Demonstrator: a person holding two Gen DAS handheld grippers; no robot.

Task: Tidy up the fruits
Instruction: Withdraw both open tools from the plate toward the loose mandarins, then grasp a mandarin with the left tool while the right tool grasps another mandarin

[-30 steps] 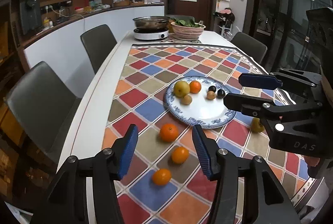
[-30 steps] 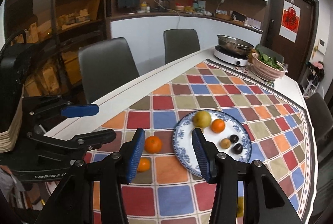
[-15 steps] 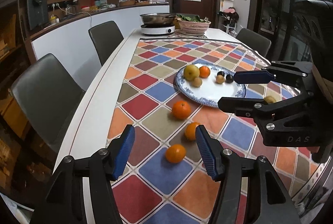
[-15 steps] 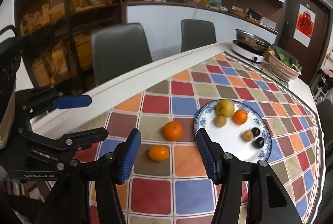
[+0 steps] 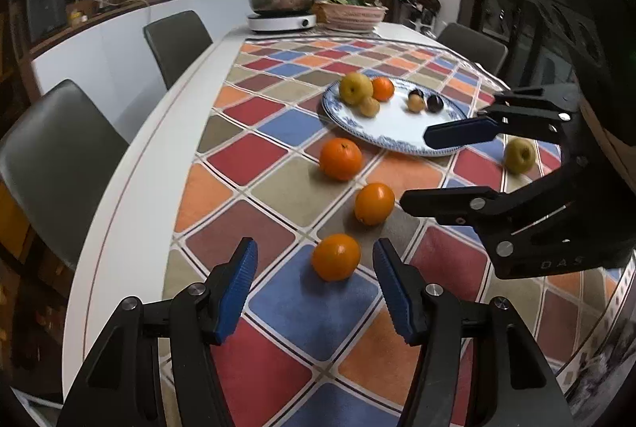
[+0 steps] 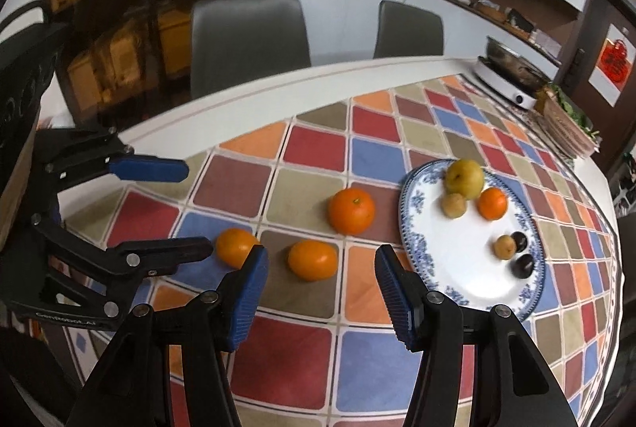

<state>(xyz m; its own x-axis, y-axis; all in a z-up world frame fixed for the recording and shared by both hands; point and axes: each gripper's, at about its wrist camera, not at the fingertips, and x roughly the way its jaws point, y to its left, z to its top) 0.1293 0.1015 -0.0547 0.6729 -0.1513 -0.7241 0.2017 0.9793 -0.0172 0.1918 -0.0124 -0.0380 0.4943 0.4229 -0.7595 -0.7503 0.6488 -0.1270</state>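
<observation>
Three oranges lie on the chequered cloth: a near one [image 5: 336, 256], a middle one [image 5: 374, 203] and a far one [image 5: 341, 159]. A blue-patterned plate [image 5: 401, 133] holds a yellow pear [image 5: 355, 88], an orange, small brown fruits and dark plums. A second yellow fruit [image 5: 519, 155] lies right of the plate. My left gripper [image 5: 315, 282] is open, low over the cloth, with the near orange just ahead between its fingers. My right gripper [image 6: 320, 282] is open, with the middle orange [image 6: 312, 260] just ahead of it; it also shows in the left wrist view [image 5: 437, 165].
A hotplate with a pan [image 5: 281, 8] and a basket of greens [image 5: 349, 14] stand at the table's far end. Grey chairs [image 5: 51, 169] line the left side. The white table edge [image 5: 131, 180] runs left of the cloth.
Both grippers have dropped lower and closer to the loose oranges. The near orange now sits between the left fingers; the right gripper has swung in over the middle orange.
</observation>
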